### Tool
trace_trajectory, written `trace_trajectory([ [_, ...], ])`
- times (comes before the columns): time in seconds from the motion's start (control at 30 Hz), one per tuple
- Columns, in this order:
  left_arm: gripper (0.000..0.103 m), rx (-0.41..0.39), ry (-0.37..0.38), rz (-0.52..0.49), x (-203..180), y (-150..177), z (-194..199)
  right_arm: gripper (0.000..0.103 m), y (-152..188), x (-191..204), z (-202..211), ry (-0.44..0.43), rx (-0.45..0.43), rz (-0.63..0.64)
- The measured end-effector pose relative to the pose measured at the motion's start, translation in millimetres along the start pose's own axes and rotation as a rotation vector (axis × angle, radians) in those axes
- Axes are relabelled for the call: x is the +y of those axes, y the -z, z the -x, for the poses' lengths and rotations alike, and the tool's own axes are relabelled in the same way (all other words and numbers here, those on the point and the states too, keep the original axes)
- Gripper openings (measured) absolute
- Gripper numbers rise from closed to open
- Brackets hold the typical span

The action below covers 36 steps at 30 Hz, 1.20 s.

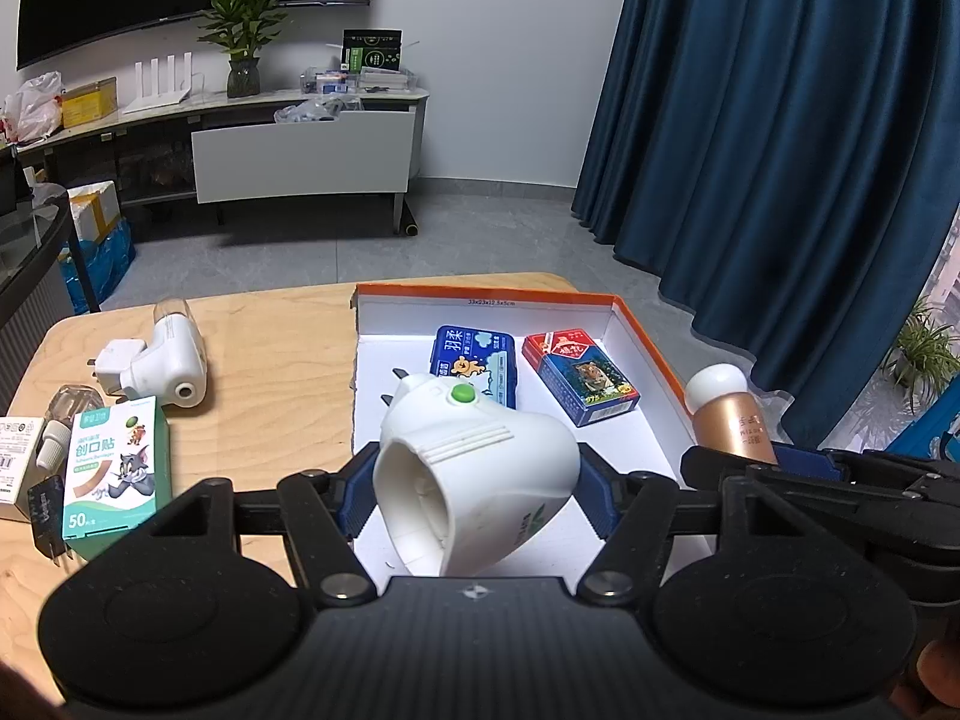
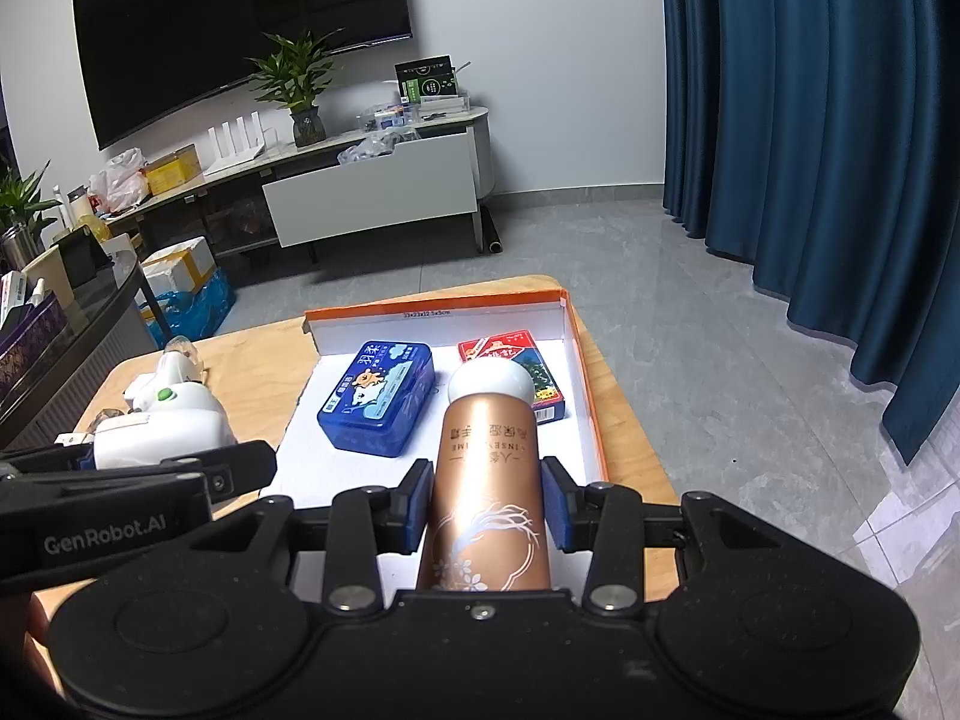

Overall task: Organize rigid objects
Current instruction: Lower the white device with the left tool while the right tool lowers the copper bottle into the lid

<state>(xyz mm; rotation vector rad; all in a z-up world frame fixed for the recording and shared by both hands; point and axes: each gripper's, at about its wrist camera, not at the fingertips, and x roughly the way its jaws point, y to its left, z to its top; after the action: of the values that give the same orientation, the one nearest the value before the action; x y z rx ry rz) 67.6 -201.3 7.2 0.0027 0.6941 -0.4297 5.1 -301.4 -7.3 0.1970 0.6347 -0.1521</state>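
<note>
My left gripper is shut on a white plug-in device with a green button, held over the near left part of the orange-rimmed white box. My right gripper is shut on a copper bottle with a white cap, held over the box near its right side. The bottle also shows in the left wrist view. A blue tin and a red-blue card pack lie inside the box.
On the wooden table left of the box lie a second white plug-in device, a green bandage box, a small clear bottle and a white carton. The table's right edge is close to the box.
</note>
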Motion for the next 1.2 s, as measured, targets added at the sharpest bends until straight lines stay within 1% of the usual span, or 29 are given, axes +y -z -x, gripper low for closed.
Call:
trace_trajectory([
  [0.7, 0.067, 0.008, -0.001, 0.000, -0.8, 1.6, -4.5, 0.048, 0.5, 0.9, -1.0, 0.000, 0.004, -0.001],
  [1.2, 0.067, 0.010, -0.001, -0.004, -0.9, 2.6, -7.2, 0.048, 7.6, 2.0, -4.9, 0.004, 0.011, 0.001],
])
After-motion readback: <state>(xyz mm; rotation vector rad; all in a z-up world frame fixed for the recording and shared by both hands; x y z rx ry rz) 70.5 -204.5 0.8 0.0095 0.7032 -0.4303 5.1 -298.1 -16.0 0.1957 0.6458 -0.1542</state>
